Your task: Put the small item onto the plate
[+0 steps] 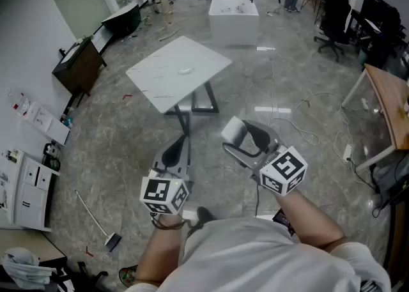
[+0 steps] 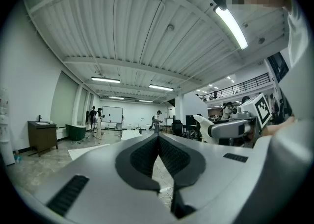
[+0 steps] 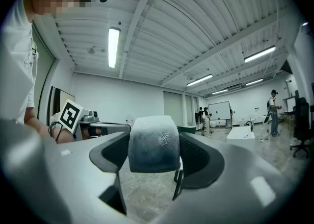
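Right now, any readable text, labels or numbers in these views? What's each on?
No text is readable in any view.
On the left marker cube and right marker cube: black-and-white square codes only, no letters.
On the wall papers: print too small to read.
On the shirt: dark print, too blurred to read.
On the small item: no marking visible.

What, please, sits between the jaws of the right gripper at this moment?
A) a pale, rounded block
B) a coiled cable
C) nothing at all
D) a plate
A: the right gripper view shows the right gripper with its jaws pressed on either side of a pale block.
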Demonstrator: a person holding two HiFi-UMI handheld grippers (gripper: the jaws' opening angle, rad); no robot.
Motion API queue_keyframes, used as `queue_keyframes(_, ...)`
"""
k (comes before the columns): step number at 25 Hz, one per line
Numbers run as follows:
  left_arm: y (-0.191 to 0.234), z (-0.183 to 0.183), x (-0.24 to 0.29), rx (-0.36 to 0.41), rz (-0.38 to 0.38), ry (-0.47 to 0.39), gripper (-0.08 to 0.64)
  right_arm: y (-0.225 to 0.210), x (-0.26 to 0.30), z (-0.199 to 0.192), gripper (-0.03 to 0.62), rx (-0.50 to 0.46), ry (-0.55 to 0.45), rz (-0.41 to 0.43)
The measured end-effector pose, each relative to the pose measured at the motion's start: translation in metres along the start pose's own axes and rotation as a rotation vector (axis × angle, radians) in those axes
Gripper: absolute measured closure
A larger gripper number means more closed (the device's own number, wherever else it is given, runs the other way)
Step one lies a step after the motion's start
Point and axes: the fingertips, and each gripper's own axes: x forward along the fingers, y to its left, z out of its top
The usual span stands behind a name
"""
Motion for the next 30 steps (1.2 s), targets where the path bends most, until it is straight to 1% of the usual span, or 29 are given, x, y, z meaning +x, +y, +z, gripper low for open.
queue_keyframes(5,0.003,0.000,0.000,0.012,0.001,-0.008,0.554,0.000,0.006,-0.004,0.287,0.003,0.000,-0.004)
queue_keyframes(14,0.042,-0.004,0.010,-0.014,0.005,-0.005,0.554,-0.003,0.042,-0.004,0.287,0.000,-0.002,-0.012)
queue_keyframes(21,0.103,-0.006,0.022,-0.038,-0.003,0.000,0.554,-0.008,0.101,-0.009,0.287,-0.003,0.013,-0.035)
queue_keyframes(27,0.161,-0.001,0.031,-0.034,-0.034,0.010,0.554,-0.014,0.163,-0.008,0.287,-0.002,0.025,-0.069)
queue_keyframes(30,0.184,0.001,0.029,-0.027,-0.045,0.012,0.554,-0.014,0.186,-0.010,0.287,0.002,0.027,-0.088)
